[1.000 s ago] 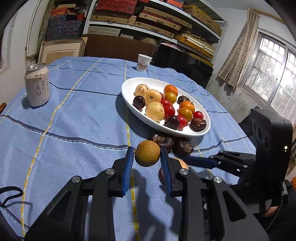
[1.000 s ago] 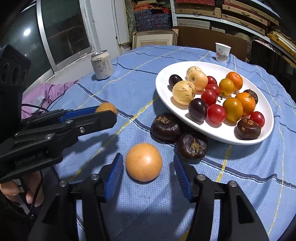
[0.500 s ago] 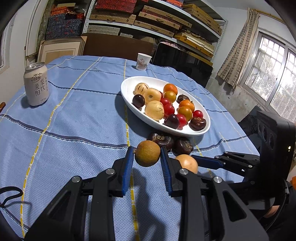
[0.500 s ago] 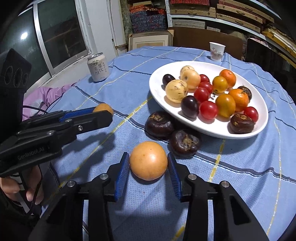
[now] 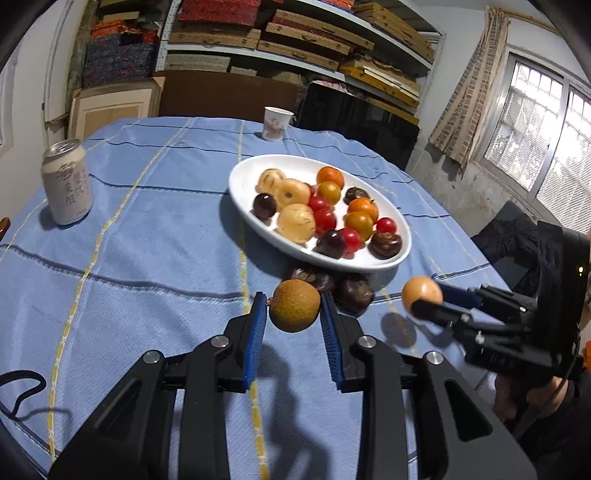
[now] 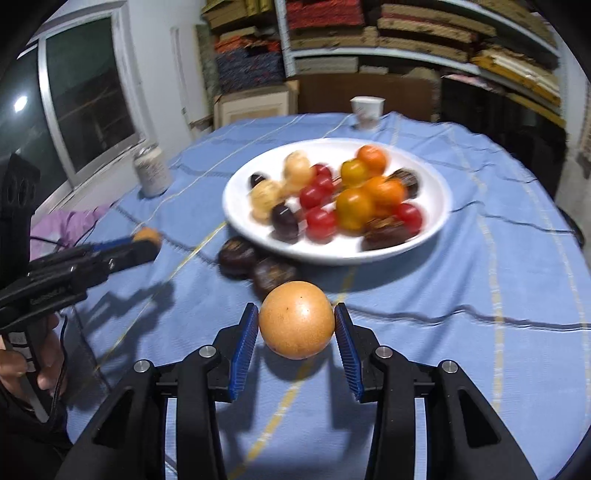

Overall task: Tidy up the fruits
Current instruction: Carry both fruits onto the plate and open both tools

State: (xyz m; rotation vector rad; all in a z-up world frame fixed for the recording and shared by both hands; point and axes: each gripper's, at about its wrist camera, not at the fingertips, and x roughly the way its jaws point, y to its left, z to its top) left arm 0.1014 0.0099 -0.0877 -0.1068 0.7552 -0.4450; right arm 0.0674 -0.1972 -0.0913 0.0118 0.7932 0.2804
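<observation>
Between the blue pads of our left claw (image 5: 293, 312) sat a brown speckled fruit (image 5: 294, 311), clamped from both sides and raised above the blue checked cloth of the bench (image 5: 155, 236). Our right claw (image 6: 295, 326) likewise gripped a smooth orange fruit (image 6: 296, 319), its shadow lying on the cloth beneath. Beyond both claws stood the white oval plate (image 5: 251, 173), loaded with red, orange, yellow and dark fruits. Two dark wrinkled fruits (image 6: 255, 264) lay on the cloth against the plate's near rim. We recorded a drink can (image 5: 66, 182) well apart on the left side and a paper cup (image 5: 277, 123) at the far edge of the bench. Shelving with stacked boxes (image 5: 295, 33) filled the wall behind.
</observation>
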